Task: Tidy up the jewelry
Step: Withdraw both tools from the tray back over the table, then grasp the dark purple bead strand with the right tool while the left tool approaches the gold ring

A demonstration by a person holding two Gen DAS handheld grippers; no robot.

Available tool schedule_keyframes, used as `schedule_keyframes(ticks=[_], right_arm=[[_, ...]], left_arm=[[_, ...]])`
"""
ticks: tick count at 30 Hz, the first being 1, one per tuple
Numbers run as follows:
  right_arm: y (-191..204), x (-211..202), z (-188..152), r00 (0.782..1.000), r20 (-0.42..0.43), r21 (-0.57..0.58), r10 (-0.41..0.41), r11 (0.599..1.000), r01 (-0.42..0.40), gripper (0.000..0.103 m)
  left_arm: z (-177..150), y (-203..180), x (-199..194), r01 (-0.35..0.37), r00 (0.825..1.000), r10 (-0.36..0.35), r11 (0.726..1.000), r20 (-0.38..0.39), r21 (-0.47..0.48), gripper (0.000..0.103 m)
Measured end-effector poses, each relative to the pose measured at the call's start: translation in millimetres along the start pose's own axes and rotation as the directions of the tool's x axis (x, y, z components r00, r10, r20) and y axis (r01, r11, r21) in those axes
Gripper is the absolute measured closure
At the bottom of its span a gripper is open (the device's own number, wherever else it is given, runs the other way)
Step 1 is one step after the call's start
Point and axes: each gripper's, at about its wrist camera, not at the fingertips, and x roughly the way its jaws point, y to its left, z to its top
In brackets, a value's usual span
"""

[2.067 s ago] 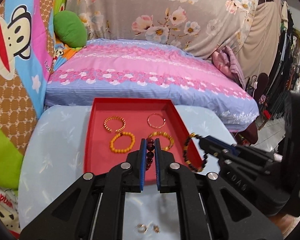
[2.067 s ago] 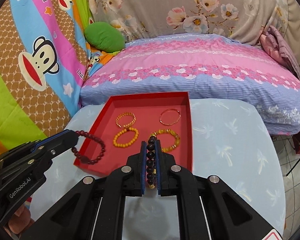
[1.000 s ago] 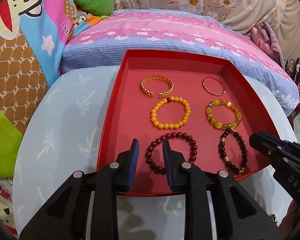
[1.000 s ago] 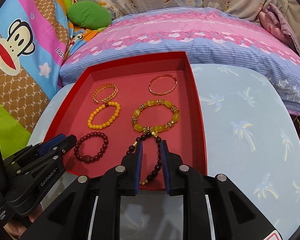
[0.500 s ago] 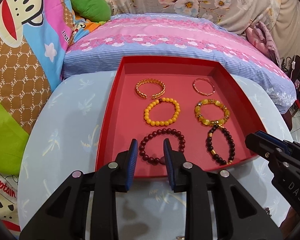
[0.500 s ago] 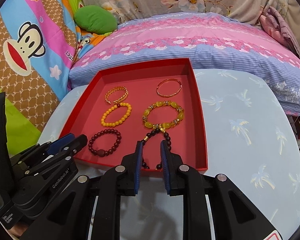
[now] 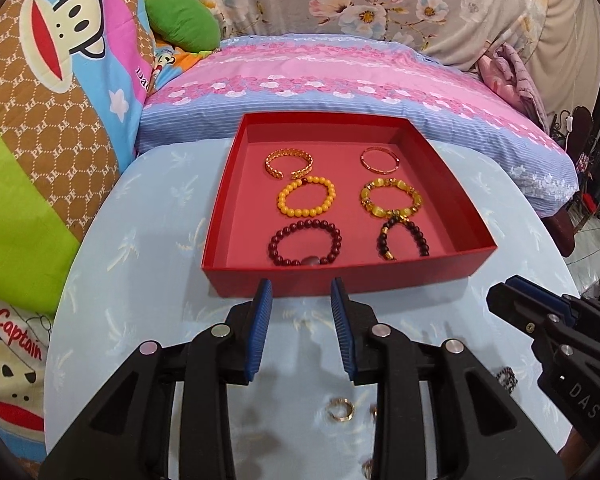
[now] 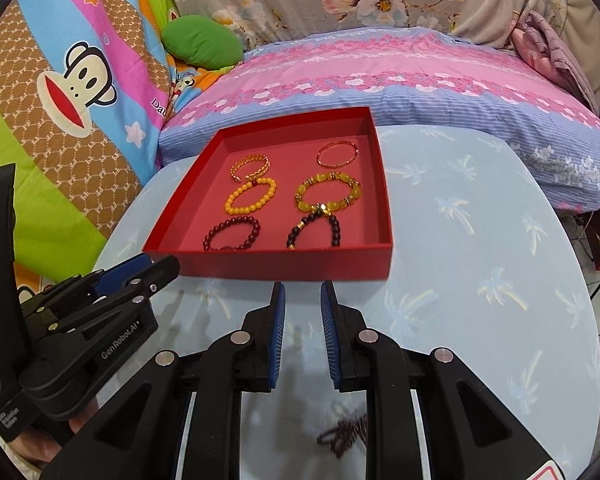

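Both grippers empty, just short of the red tray

The left gripper (image 7: 302,288) has just been opening, its blue-padded jaws parted on nothing; the right gripper (image 8: 302,288) stands narrowly parted, also empty. Ahead, the shallow red cardboard tray (image 7: 340,278) holds six bracelets, the dark red beaded bracelet (image 7: 305,242) and black beaded bracelet (image 7: 404,238) nearest. Small gold rings (image 7: 340,409) lie on the pale blue tablecloth (image 7: 140,264).

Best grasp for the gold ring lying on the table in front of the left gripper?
Pinch the small gold ring across its band from above. It seems to lie flat on the light blue table, hole up, so one finger probably goes inside it, or both straddle it.
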Motion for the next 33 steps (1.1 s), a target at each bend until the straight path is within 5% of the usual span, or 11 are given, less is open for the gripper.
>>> schedule_keyframes(ticks=[22, 27, 33], right_arm=[[-38, -29, -88, 0.994, -0.103, 0.074, -0.032, 0.996, 0.04, 0.084], [-43, -28, -96, 0.993, -0.106, 0.085, -0.048, 0.995, 0.057, 0.072], [-43, -23, -94, 0.993, -0.107, 0.091, -0.045, 0.994, 0.055, 0.071]], left_arm=[[-98, 14, -37, 0.018, 0.995, -0.02, 1.0, -0.097, -0.024, 0.073], [-110, 19, -41, 0.018, 0.994, -0.022, 0.999, -0.106, -0.044, 0.068], [-118, 22, -43, 0.017, 0.993, -0.023, 0.998, -0.118, -0.055, 0.066]])
